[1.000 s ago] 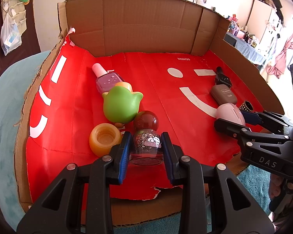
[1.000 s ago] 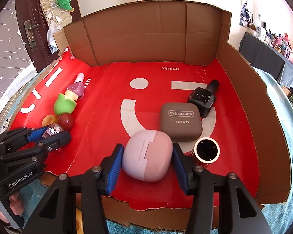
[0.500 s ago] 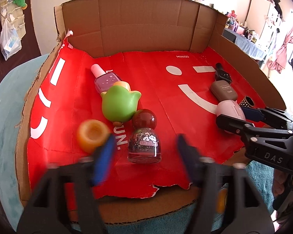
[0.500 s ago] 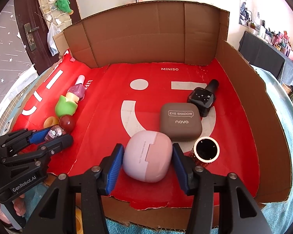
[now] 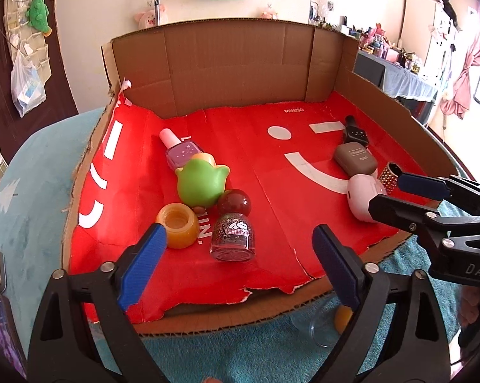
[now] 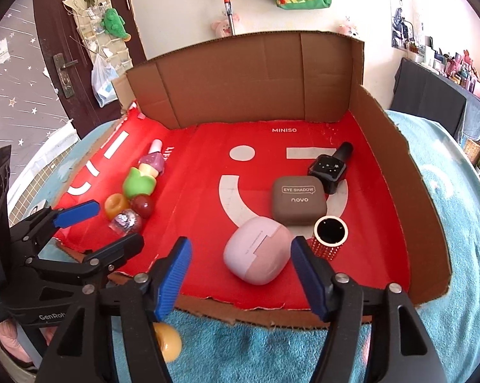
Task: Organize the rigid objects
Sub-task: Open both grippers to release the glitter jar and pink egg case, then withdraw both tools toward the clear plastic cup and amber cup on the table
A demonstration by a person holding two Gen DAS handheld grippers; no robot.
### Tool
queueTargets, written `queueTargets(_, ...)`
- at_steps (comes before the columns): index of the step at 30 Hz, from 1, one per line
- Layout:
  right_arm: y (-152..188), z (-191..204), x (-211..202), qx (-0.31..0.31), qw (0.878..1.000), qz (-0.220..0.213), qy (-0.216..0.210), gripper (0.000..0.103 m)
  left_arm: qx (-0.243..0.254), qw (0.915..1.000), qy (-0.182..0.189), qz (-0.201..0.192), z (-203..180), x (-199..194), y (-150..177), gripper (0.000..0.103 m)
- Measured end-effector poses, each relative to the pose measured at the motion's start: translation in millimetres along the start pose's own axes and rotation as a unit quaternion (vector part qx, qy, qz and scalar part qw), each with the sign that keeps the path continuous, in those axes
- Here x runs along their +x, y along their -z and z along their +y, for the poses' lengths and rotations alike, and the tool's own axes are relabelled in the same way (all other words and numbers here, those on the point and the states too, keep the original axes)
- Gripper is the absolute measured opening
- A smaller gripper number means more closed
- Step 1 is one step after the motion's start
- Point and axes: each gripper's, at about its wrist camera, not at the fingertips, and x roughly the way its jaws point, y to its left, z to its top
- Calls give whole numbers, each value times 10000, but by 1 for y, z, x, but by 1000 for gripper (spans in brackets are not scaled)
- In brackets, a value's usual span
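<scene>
My left gripper is open and empty, just short of a glitter nail polish bottle with a dark red cap that lies on the red box floor. My right gripper is open and empty, its jaws apart on either side of a pink case, not touching it. In the left wrist view the pink case lies by the right gripper. In the right wrist view the glitter bottle lies by the left gripper.
On the left lie an orange cup, a green tulip-shaped toy and a purple nail polish bottle. On the right lie a brown eye shadow case, a black bottle and a studded gold tube. Cardboard walls ring the box.
Both grippers let go and drew back toward the front edge: the left opened off the glitter bottle, then the right opened off the pink case. Both objects stay on the red floor.
</scene>
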Motion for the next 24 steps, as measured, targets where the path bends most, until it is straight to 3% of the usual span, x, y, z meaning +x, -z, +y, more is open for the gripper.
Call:
queueTargets(8,4,2,-26,32,9995,-277,-137,83,-105,9996,12,-272,1,-26,2,103)
queueTargets(13,7,4,-41,24,9986,-488,-218,98,-127,9991,-24,-404,-1,-38,5,103)
queueTargets(15,9,7,-47,-5,9981,-572,-214,102,-125,9977,-130,-647,-2,-46,8,103)
queueTargets(20,14,11,-60,-133,9965,-808,-184,103,-406,9925,-170,-1137,3,-67,13,103)
queueTargets(24,19,17,-69,-269,9942,-1030,-121,103,-472,9938,92,-1006,8,-70,15,103)
